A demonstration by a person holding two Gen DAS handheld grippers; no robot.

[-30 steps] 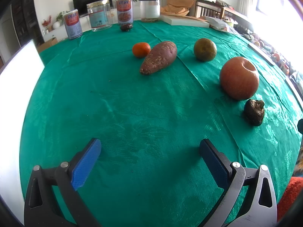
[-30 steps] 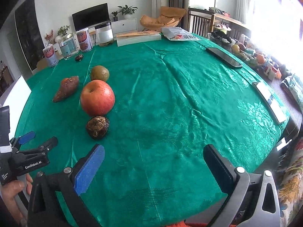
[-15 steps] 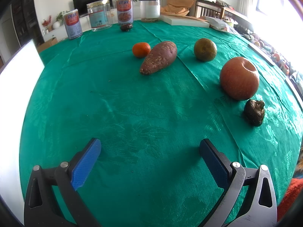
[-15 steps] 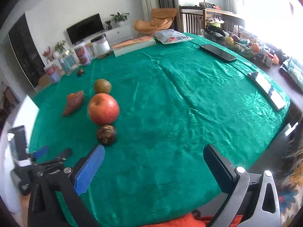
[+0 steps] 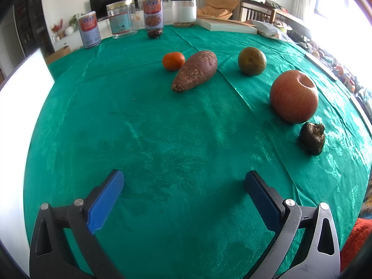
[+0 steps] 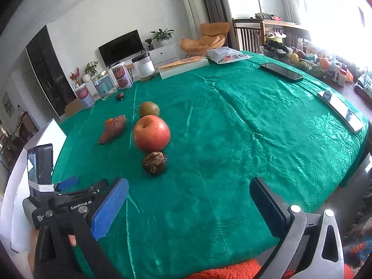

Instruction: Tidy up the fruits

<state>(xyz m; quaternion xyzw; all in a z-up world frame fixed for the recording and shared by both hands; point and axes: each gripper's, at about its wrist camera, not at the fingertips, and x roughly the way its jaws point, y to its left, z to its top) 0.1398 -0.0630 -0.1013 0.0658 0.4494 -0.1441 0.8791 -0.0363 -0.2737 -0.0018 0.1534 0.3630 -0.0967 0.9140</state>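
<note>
On the green tablecloth (image 5: pixel 162 121) lie a red apple (image 5: pixel 294 96), a dark wrinkled fruit (image 5: pixel 312 138), a greenish round fruit (image 5: pixel 251 61), a sweet potato (image 5: pixel 196 70) and a small orange (image 5: pixel 173 61). My left gripper (image 5: pixel 183 181) is open and empty, low over the near cloth. My right gripper (image 6: pixel 189 191) is open and empty, raised over the near edge; the wrinkled fruit (image 6: pixel 154 162), apple (image 6: pixel 151 133), greenish fruit (image 6: pixel 149 109) and sweet potato (image 6: pixel 112 129) lie ahead to its left. The left gripper (image 6: pixel 69 187) shows at the lower left of the right wrist view.
Several cans and jars (image 5: pixel 152 11) and another dark fruit (image 5: pixel 155 33) stand at the far edge, beside a flat box (image 5: pixel 229 25). A white board (image 5: pixel 18 97) is at the left. A phone (image 6: pixel 281 72) and a silver device (image 6: pixel 340 110) lie at the right.
My right gripper has risen and pulled back, so the table looks lower and farther. The left gripper and the fruits have not moved.
</note>
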